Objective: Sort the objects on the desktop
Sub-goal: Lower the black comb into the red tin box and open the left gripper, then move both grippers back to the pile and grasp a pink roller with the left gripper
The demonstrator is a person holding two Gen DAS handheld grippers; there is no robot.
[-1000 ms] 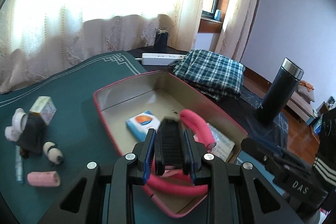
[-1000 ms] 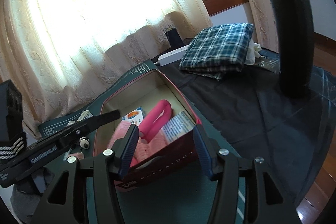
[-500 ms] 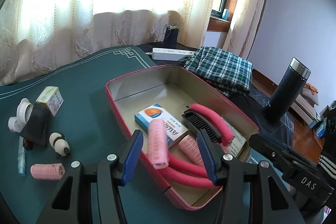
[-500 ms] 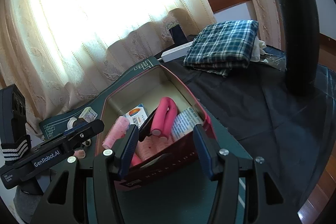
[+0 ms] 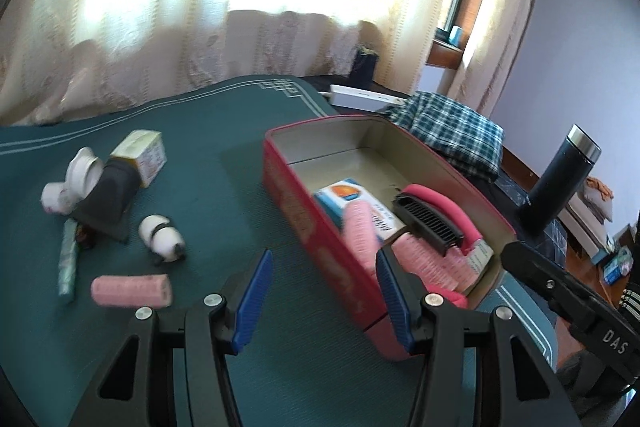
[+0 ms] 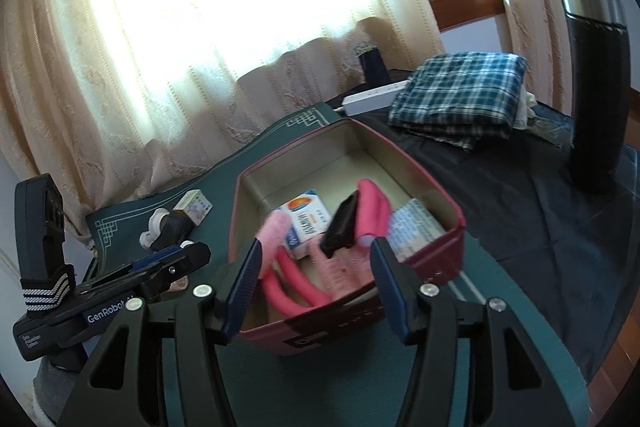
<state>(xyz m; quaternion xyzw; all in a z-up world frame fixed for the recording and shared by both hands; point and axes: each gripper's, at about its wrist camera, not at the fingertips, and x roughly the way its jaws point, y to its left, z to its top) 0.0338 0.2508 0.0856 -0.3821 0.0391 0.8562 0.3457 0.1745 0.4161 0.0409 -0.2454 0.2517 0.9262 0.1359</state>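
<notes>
A red tin box (image 5: 304, 223) stands on the green mat (image 5: 224, 131). In it lie a black comb (image 5: 428, 223), pink hair rollers (image 5: 360, 227), pink foam rods (image 5: 436, 199) and a small blue-and-white carton (image 5: 340, 195). My left gripper (image 5: 324, 259) hovers open and empty over the box's near left wall. Left of it on the mat lie a loose pink roller (image 5: 130, 291), a panda toy (image 5: 162, 239), a teal tube (image 5: 67, 263), a black pouch (image 5: 106, 199) and a small yellowish carton (image 5: 142, 153). My right gripper (image 6: 316, 247) hangs before the box's near end (image 6: 360, 323); its jaws are opening and the pads touch nothing.
A tall black flask (image 5: 556, 183) stands on the dark cloth to the right. A folded plaid cloth (image 5: 452, 135) and a white power strip (image 5: 364, 95) lie behind the box. Curtains hang along the far edge.
My left gripper let go of the black comb, which now lies in the box, then drew back and left out of the box. My right gripper widened a little.
</notes>
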